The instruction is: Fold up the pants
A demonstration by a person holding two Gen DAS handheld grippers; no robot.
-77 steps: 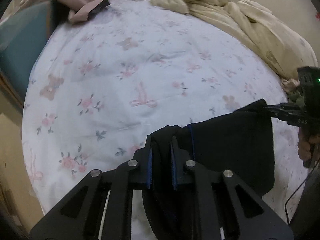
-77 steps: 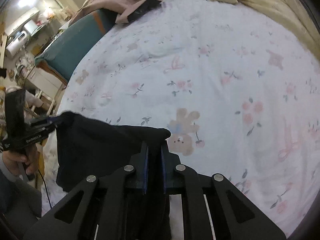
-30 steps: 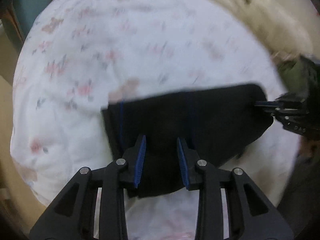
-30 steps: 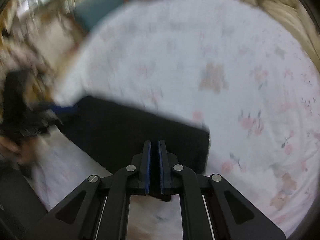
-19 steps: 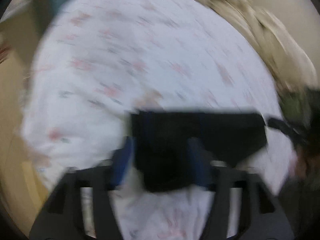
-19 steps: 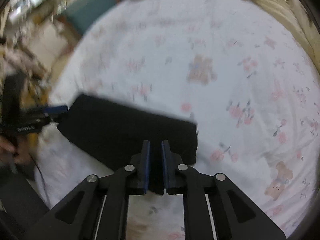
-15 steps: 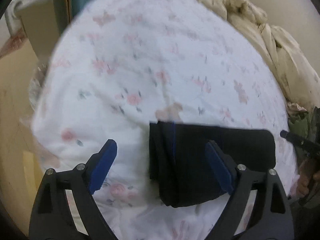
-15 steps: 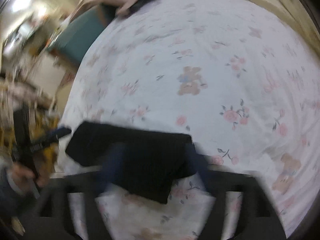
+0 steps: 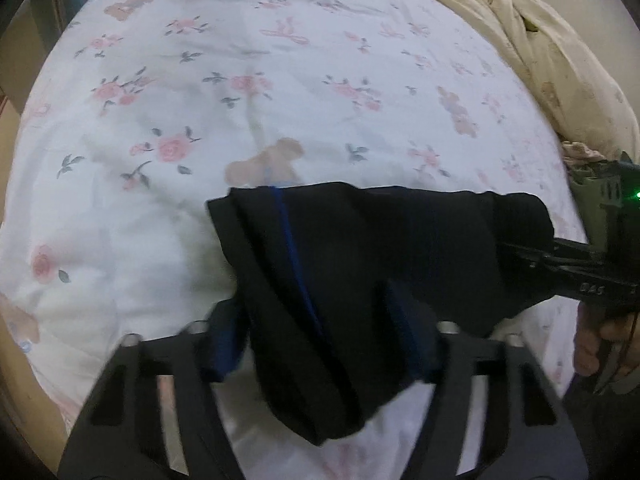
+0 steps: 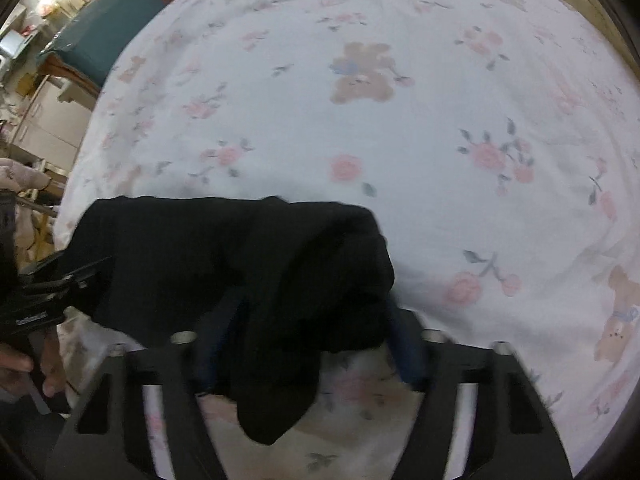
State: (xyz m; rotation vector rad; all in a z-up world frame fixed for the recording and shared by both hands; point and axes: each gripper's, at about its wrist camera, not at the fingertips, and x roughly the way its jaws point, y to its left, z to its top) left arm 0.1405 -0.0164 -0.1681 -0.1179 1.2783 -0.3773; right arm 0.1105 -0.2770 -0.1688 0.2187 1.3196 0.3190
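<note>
Already the pants (image 9: 360, 264) lie as a short, thick black bundle on the bed (image 9: 200, 80), so the folding looks close to finished; what seems left is squaring the loose lower corner, at most one more fold.

Nearest the lens, the left claw (image 9: 320, 344) stands spread wide, its blue-padded fingers either side of the bundle's left end, gripping nothing. The right claw (image 10: 304, 344) is likewise released, straddling the right end.

The fabric is matte, soft and limp, stacked in several layers with rounded edges; a thin blue stripe (image 9: 292, 248) runs down it.

Beyond, toward twelve o'clock, the sheet is white cotton printed with pink roses and bears, lightly rumpled. At one o'clock, a cream quilt (image 9: 540, 40) lies bunched.
</note>
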